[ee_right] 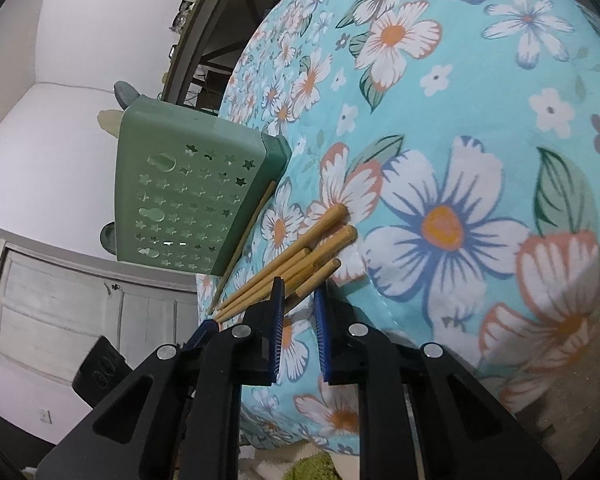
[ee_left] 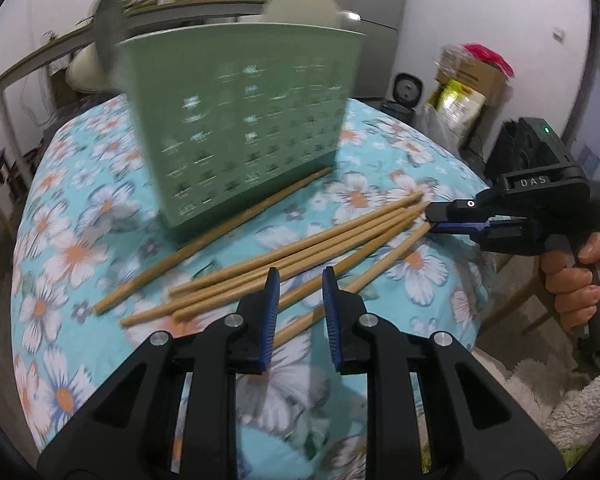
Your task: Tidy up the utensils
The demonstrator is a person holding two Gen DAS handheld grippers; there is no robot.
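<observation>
Chopsticks lie loose on the flowered tablecloth point(ee_left: 80, 216) in front of a green holder, with both grippers at the pile.

In the left wrist view the holder point(ee_left: 244, 120) stands in the upper middle, one chopstick point(ee_left: 216, 240) against its base and a bundle of chopsticks point(ee_left: 300, 256) fanned across the centre; the left gripper point(ee_left: 300, 284) at the bottom has its blue pads narrowly apart over a stick, and I cannot tell whether they pinch it. Only this view shows the right gripper point(ee_left: 432, 216) from outside (a hand point(ee_left: 576, 284) on its handle), its tips at the stick ends at right. The right wrist view, rolled sideways, shows that gripper point(ee_right: 300, 296) clenched on the lowest chopstick point(ee_right: 316, 276), and the holder's point(ee_right: 188, 192) star-shaped holes.
</observation>
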